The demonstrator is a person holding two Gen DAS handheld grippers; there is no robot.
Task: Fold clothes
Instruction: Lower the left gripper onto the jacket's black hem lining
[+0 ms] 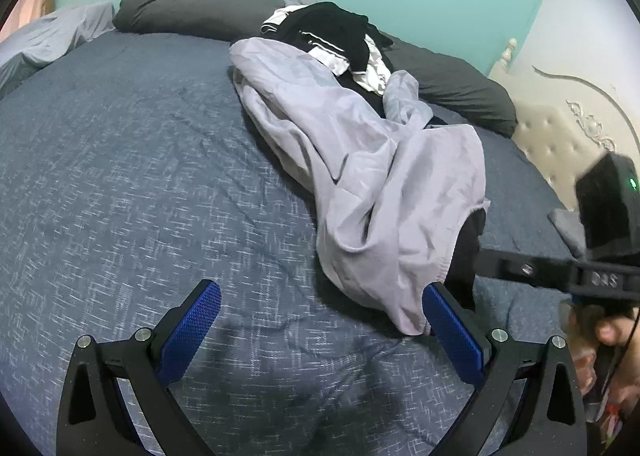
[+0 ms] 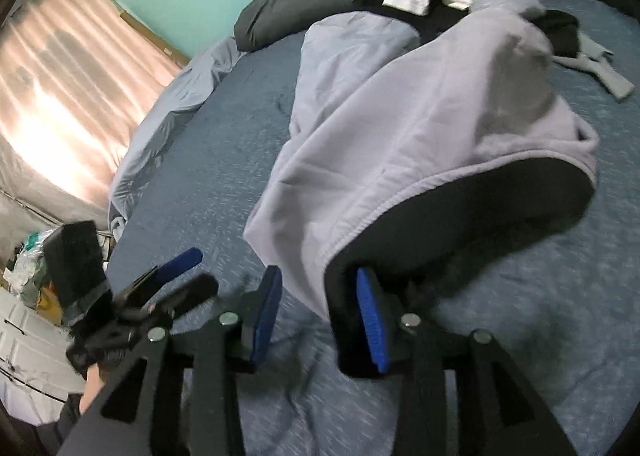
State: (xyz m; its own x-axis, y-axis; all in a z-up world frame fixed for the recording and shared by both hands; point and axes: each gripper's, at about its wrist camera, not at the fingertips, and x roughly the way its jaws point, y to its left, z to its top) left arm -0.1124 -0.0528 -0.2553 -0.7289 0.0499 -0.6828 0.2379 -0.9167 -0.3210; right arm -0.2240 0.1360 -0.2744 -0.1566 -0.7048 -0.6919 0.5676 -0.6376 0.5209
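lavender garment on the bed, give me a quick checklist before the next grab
1. Left gripper open, nothing between its pads: ok.
2. Right gripper free of cloth: cannot tell; its jaws stand apart, the lavender garment hem hangs beside them.
3. Garment laid flat: not ok, bunched and draped over dark clothing.
4. Hem within view of both grippers: ok.
5. Bare blue bedspread beside the garment: ok.
6. Black and white clothes pile apart from the garment: not ok, they overlap.

Dim room, daylight from one side, strong fisheye bend

A curtain glows blown-out pink-white in the right wrist view, which is smeared by motion blur low down. The left wrist view is sharper; soft shadows lie on the blue bedspread. Corners go black.
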